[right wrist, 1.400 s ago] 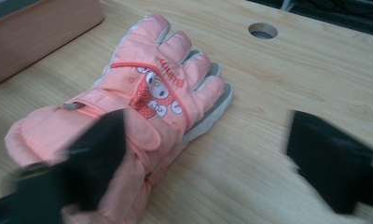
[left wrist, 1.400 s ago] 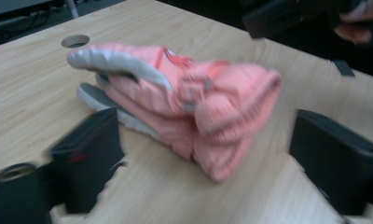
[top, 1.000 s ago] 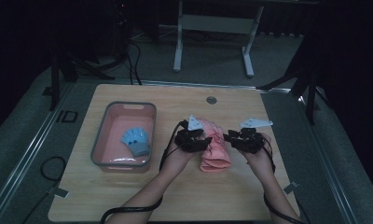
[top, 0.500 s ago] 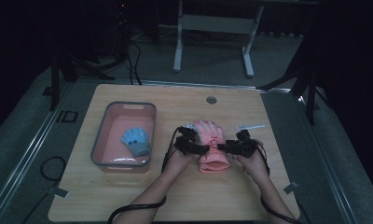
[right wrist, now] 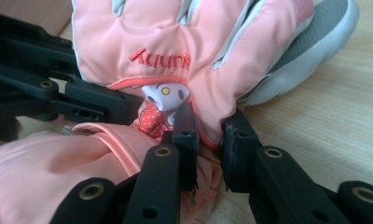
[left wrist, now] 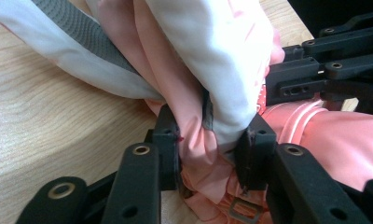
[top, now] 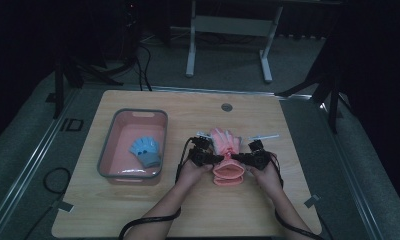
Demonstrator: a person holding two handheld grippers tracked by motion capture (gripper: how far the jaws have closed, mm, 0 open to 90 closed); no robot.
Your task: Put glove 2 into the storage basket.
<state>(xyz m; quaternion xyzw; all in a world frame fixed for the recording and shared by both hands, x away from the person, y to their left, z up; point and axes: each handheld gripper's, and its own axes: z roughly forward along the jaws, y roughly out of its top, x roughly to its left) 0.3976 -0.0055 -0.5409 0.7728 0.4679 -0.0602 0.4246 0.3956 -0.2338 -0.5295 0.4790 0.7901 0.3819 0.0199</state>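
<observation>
Gripping: left gripper (top: 219, 159) and right gripper (top: 234, 158), jaws just closing, both clamped on pink glove (top: 227, 156)
Resting on: table (top: 288, 150)

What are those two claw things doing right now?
Left gripper: just closed, pinching the padded pink ski glove.
Right gripper: just closed, pinching the same glove.

Bare worktop (top: 288, 130) lies open right of the jaws; left of them the pink bin (top: 133, 172) blocks passage.
</observation>
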